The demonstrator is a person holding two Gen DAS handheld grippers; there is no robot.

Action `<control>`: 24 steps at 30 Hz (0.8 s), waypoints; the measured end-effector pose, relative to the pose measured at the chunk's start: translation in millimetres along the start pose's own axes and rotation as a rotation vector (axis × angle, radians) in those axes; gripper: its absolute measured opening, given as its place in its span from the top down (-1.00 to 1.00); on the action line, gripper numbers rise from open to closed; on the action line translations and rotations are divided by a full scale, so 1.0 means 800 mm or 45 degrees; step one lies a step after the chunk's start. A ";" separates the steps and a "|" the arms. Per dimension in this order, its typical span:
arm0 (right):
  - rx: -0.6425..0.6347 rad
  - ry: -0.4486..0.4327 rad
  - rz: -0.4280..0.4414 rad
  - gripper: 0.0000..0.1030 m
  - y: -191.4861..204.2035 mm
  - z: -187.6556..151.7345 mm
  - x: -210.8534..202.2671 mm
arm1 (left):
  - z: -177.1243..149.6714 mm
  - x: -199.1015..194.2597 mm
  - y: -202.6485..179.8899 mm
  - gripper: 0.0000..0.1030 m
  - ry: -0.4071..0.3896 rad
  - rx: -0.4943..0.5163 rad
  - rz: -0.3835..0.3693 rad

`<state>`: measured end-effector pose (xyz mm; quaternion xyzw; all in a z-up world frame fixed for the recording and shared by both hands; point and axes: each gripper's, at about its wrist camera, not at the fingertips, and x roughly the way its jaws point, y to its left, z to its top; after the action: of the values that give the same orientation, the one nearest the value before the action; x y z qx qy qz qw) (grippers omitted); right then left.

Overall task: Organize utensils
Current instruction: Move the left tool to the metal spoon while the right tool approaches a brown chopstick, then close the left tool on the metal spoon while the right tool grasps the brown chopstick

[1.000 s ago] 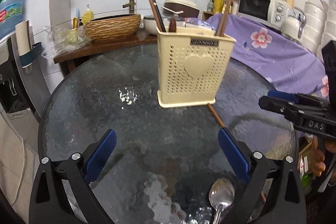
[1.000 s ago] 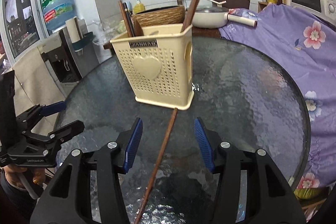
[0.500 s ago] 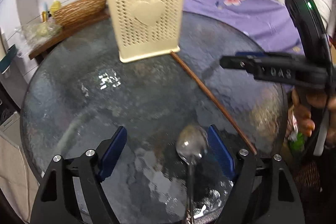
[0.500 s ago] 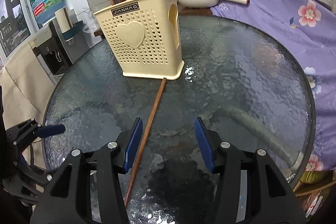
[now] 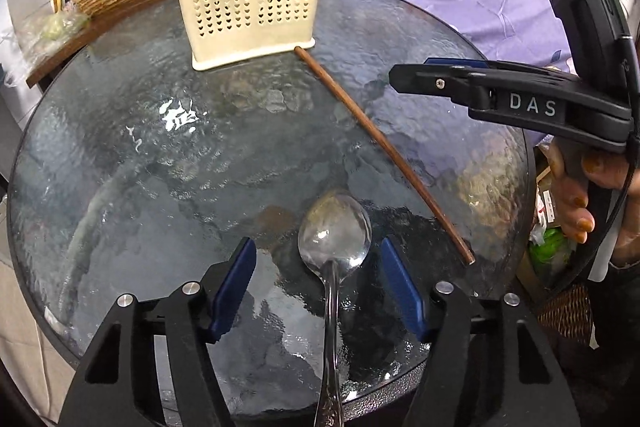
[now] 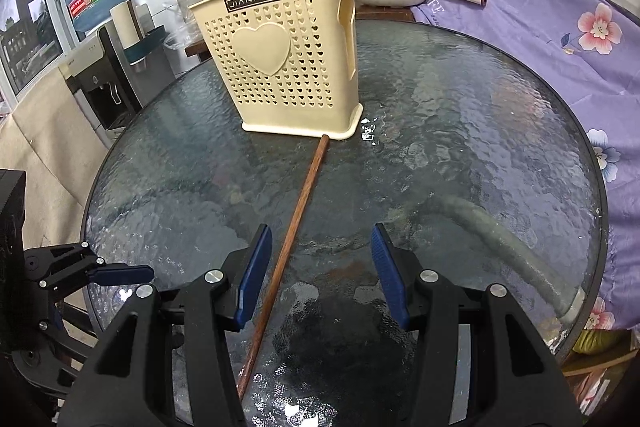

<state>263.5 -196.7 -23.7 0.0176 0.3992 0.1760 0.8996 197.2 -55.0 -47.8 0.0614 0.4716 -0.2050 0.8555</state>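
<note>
Our left gripper (image 5: 316, 287) has its fingers spread, the spoon (image 5: 334, 231) lying on the glass table (image 5: 120, 167) between them, untouched. Our right gripper (image 6: 322, 275) is spread too, over the chopstick (image 6: 298, 215), which lies nearer its left finger and touches the holder (image 6: 288, 59). Both grippers hover low, tilted down.
</note>
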 end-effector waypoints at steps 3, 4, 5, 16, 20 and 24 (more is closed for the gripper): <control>0.001 0.008 0.004 0.00 0.001 -0.002 0.002 | 0.001 0.000 0.002 -0.11 0.015 -0.022 -0.015; 0.000 0.010 0.003 0.00 0.001 -0.002 0.003 | 0.002 0.000 0.002 -0.10 0.020 -0.024 -0.022; 0.000 0.012 0.002 -0.01 0.002 -0.002 0.003 | 0.003 0.000 0.001 -0.09 0.025 -0.025 -0.027; 0.006 0.037 0.009 -0.01 0.002 -0.004 0.009 | 0.020 0.012 -0.016 0.15 0.060 0.050 -0.024; -0.033 0.053 -0.011 -0.01 0.007 0.006 0.013 | 0.025 0.015 -0.019 0.21 0.077 0.079 -0.024; -0.037 0.103 -0.005 -0.01 0.012 0.020 0.029 | 0.024 0.015 -0.021 0.27 0.079 0.105 -0.010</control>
<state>286.6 -178.4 -27.4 -0.0033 0.4328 0.1807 0.8832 211.2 -79.4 -45.5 0.1010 0.4893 -0.2254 0.8364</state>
